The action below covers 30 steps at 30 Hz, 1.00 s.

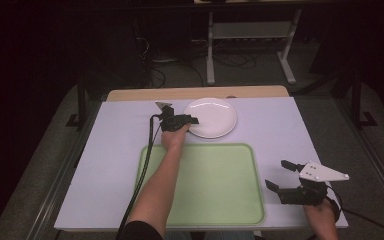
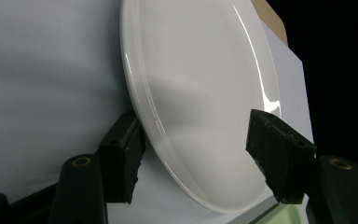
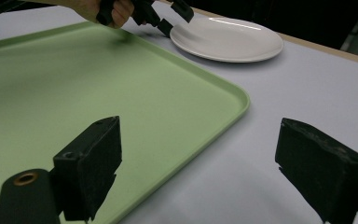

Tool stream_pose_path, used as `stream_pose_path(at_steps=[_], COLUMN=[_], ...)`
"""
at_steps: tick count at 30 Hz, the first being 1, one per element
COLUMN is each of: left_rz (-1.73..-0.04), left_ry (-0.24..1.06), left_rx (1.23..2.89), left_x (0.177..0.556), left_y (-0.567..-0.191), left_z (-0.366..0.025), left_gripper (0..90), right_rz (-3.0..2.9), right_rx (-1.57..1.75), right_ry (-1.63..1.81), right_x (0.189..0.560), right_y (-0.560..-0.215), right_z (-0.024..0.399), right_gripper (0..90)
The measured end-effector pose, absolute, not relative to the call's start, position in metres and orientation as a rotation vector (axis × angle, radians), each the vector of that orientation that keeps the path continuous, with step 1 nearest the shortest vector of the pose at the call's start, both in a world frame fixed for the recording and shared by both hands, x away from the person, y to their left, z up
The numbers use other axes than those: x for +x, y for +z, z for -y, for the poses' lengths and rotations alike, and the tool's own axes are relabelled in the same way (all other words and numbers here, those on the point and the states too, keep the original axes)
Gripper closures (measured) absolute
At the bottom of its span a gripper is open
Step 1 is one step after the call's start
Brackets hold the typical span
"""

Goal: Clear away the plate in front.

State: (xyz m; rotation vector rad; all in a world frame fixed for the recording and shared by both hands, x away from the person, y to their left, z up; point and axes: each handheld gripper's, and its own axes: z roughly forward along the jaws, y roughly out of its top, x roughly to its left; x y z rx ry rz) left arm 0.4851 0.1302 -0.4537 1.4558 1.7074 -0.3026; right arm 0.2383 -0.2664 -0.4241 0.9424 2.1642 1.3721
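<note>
Lying at upper centre of the table (image 1: 105, 165), one white plate (image 1: 211, 117) sits just beyond one green tray (image 1: 205, 182) — left gripper (image 1: 185, 121) outstretched, jaws spread astride its rim — right gripper (image 1: 282, 176) lower right, jaws spread, empty.

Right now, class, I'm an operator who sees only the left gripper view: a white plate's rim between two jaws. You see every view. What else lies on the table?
Observer: A green tray lies flat, just nearer the person than the plate.
Operator: And where is the other hand-held gripper?
Observer: The right hand-held gripper is beside the tray's near right corner, its jaws open with nothing between them.
</note>
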Motion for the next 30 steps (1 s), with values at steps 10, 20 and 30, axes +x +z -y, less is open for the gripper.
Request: stream_pose_path(at_steps=[10,20,30], left_rz=[-1.736,-1.747,-1.740], left_ry=[-0.206,-0.165,-0.276], left_rx=[1.502,1.530,1.407], left_x=[0.483,0.482,0.482], left_y=[-0.454,-0.455,-0.466], left_z=[-0.127,-0.128,-0.140], left_gripper=[55.7,71.7,77.2], right_rz=[-2.158,-2.151,-2.148], right_rx=[0.964,0.972,0.972], right_ry=[1.371,1.372,1.374], right_x=[0.239,0.239,0.239], right_y=[-0.424,-0.424,-0.424], right_z=[0.268,0.269,0.270], right_gripper=[13.4,13.4,13.4])
